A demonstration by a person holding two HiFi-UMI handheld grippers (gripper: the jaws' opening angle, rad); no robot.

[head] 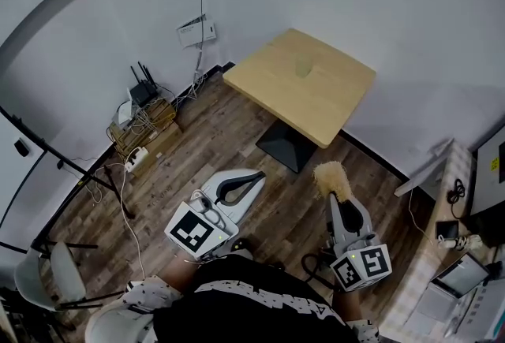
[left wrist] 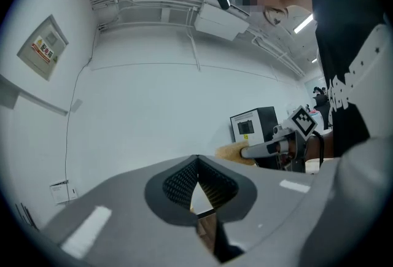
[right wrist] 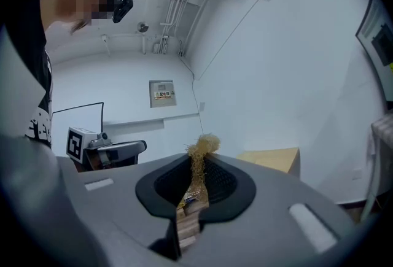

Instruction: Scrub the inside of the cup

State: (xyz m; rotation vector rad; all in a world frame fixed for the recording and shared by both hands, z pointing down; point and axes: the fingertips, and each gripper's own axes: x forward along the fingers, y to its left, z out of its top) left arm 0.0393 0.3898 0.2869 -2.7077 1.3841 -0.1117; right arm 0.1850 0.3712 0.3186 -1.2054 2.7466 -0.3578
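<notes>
A clear cup (head: 304, 67) stands on the light wooden table (head: 331, 105), far ahead of both grippers. My right gripper (head: 336, 198) is held low at the right, shut on the wooden handle of a brush (right wrist: 189, 216). The brush's tan bristle head (head: 332, 177) sticks out past the jaws, also seen as bristles (right wrist: 203, 147) in the right gripper view. My left gripper (head: 252, 177) is held at the left, pointing toward the table, shut with nothing between its jaws (left wrist: 196, 166). The left gripper view shows the bristle head (left wrist: 232, 152) beside it.
The table's dark base (head: 287, 146) stands on the wood floor. A box with a router and cables (head: 144, 109) sits by the left wall, and a power strip (head: 136, 158) lies nearby. A chair (head: 59, 274) is at bottom left. A cluttered desk (head: 454, 247) runs along the right.
</notes>
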